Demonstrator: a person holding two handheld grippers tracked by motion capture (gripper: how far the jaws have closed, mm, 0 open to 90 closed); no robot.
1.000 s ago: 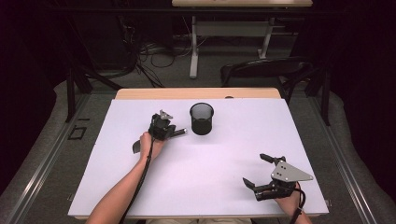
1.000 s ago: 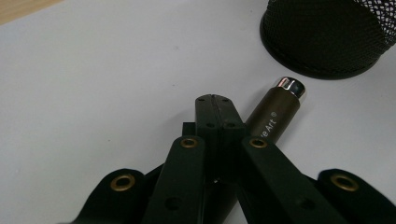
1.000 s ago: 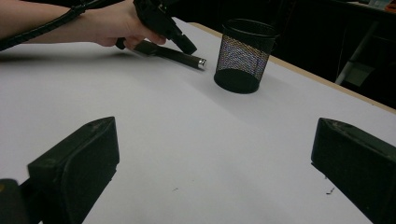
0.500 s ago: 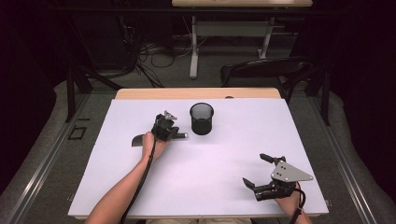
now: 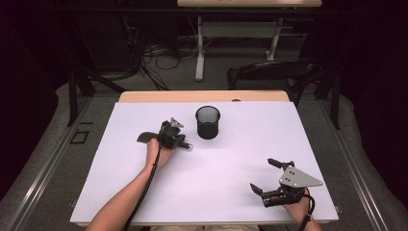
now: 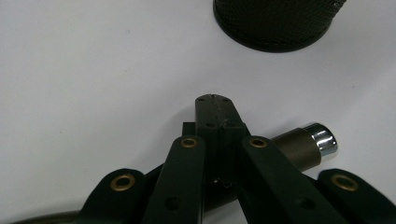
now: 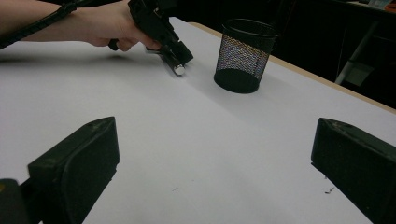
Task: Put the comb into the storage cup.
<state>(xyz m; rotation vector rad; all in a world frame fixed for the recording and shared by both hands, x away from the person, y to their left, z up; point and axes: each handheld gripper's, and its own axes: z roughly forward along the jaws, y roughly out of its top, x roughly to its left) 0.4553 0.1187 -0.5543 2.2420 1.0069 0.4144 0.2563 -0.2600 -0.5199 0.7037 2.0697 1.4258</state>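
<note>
My left gripper [image 5: 174,126] is left of the black mesh cup [image 5: 208,122], low over the white table top. In the left gripper view its pads [image 6: 215,116] meet tip to tip, so it is shut. A dark pen with a chrome end [image 6: 308,144] lies crosswise under the jaws, not between the pads. The same chrome end [image 5: 189,147] points right, short of the cup [image 6: 280,23]. Near the front right corner my right gripper [image 5: 267,175] is open, and nothing lies between its fingers [image 7: 79,163]. Beyond them I see the cup [image 7: 243,56] and the left gripper [image 7: 180,58].
The white sheet [image 5: 231,159] covers most of the table, with a wooden strip [image 5: 202,96] bare along the far edge. Behind the table stand a dark chair [image 5: 274,72], cables and another table's legs.
The left hand has shifted slightly toward the near side and turned a little at the wrist. The right hand has not moved.
</note>
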